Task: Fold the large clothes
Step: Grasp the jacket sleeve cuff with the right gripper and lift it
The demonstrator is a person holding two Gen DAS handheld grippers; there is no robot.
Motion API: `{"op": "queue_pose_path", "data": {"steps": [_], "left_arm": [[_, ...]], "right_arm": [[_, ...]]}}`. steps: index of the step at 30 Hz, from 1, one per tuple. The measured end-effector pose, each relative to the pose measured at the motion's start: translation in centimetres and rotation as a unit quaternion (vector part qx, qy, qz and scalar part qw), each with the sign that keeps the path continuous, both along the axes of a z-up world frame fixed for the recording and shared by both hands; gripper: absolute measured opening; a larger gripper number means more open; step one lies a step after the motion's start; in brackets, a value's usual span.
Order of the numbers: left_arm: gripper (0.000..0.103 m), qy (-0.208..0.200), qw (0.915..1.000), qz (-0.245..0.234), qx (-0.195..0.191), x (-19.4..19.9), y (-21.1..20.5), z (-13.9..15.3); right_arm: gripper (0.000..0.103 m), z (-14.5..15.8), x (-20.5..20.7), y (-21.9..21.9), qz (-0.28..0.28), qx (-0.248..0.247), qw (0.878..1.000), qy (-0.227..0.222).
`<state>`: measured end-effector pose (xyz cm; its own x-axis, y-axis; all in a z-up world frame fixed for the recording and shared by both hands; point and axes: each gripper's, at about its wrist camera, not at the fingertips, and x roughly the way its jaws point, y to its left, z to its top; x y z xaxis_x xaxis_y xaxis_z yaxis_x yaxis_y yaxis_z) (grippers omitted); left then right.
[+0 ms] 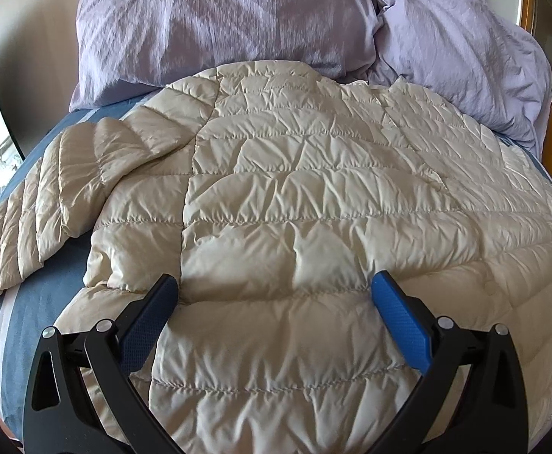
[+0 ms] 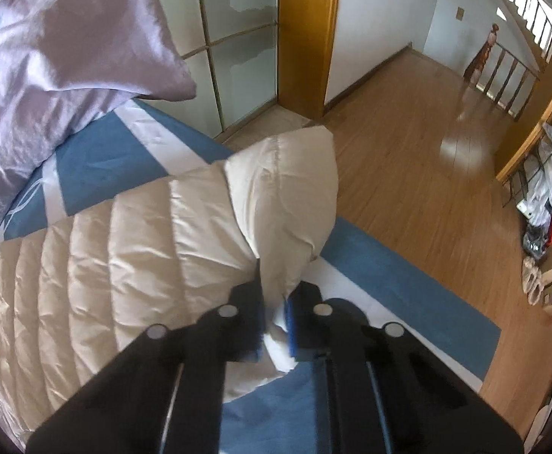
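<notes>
A cream quilted jacket [image 1: 295, 204] lies spread on a bed with a blue-and-white sheet [image 1: 30, 310], its top edge against lilac pillows [image 1: 219, 22]. One sleeve [image 1: 22, 219] trails off to the left in the left wrist view. The left gripper [image 1: 275, 290] hovers over the jacket's lower part, fingers wide apart, nothing between them. The right gripper [image 2: 276, 317] is clamped on the cuff [image 2: 287, 204] of the other sleeve at the bed's edge, above a wood floor [image 2: 408, 174]. A glass door [image 2: 238, 38] stands behind.
</notes>
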<state>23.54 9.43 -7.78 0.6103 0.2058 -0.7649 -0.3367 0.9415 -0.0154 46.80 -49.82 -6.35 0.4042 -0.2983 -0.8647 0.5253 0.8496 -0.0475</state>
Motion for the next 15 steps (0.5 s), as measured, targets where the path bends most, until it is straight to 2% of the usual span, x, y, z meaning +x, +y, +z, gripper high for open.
{"op": "queue_pose_path", "data": {"steps": [5,8,13,15], "left_arm": [[0.102,0.008,1.0000,-0.001,-0.002,0.2,0.0,-0.4],[0.102,0.011,0.9999,-0.002,-0.004,0.3,0.0,-0.5],[0.102,0.015,0.9999,-0.002,-0.008,0.4,0.2,-0.7],[0.102,0.015,0.9998,-0.002,-0.010,0.5,0.2,-0.7]], "right_arm": [[0.007,3.3,0.1,4.4,0.047,-0.017,0.998,-0.040],[0.007,5.3,0.5,8.5,0.091,-0.010,0.994,-0.066],[0.007,7.0,0.8,18.1,0.191,0.033,0.977,-0.086],[0.007,7.0,0.5,22.7,0.237,0.052,0.966,-0.084]]}}
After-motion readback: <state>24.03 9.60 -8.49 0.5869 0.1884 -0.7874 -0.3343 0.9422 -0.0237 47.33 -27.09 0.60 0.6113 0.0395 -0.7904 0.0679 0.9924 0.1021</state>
